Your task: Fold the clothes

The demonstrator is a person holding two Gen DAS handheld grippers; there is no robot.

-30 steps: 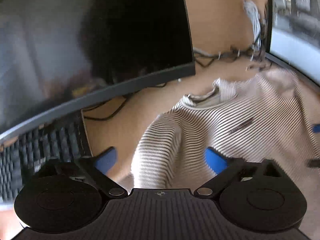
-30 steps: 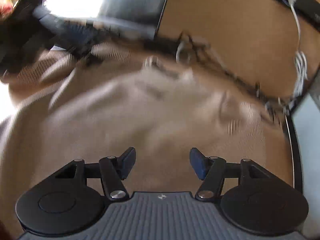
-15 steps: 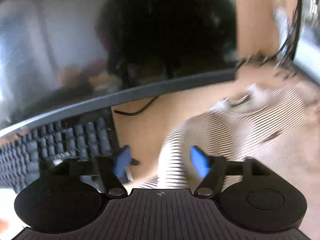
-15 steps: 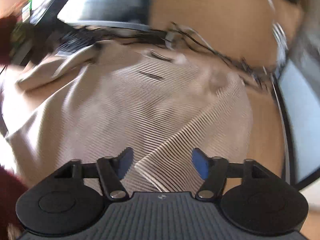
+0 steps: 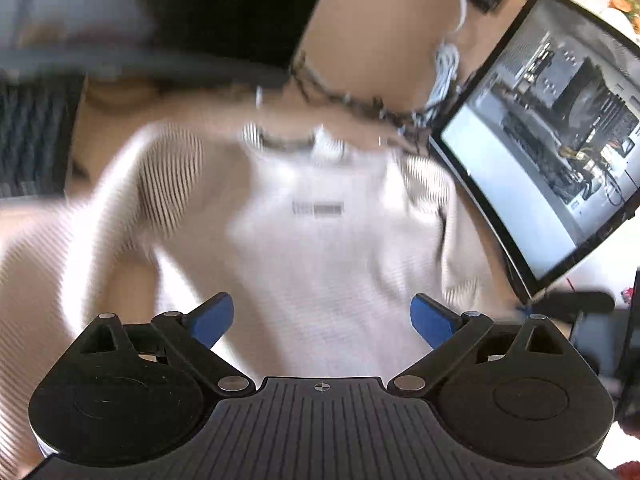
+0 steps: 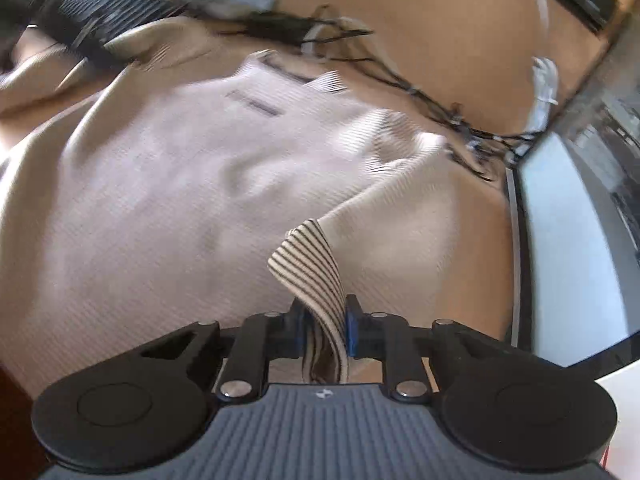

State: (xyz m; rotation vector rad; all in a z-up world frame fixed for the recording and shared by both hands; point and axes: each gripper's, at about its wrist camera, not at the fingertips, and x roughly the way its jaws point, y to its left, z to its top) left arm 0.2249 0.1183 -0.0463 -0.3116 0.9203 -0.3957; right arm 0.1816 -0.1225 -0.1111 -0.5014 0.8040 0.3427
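A cream shirt with thin dark stripes [image 5: 320, 240] lies spread on the wooden desk, collar toward the far side and a small dark label on its chest. My left gripper [image 5: 322, 314] hovers over the shirt's near part. Its jaws are opening wide, and nothing is pinched between the blue pads. In the right wrist view the same shirt [image 6: 180, 180] fills the left and middle. My right gripper [image 6: 324, 320] is closing, and its pads press on the striped sleeve end [image 6: 308, 264], which stands up from the jaws.
A curved monitor [image 5: 160, 20] and a keyboard [image 5: 32, 136] sit at the far left. A tangle of dark cables [image 5: 360, 100] runs behind the collar. A tilted glass-sided panel [image 5: 560, 140] stands close on the right, showing in the right wrist view as a pale panel [image 6: 568, 240].
The left view swung from the monitor and keyboard to over the shirt, and its jaws spread wider. The right gripper went from open above the shirt to shut on the sleeve end.
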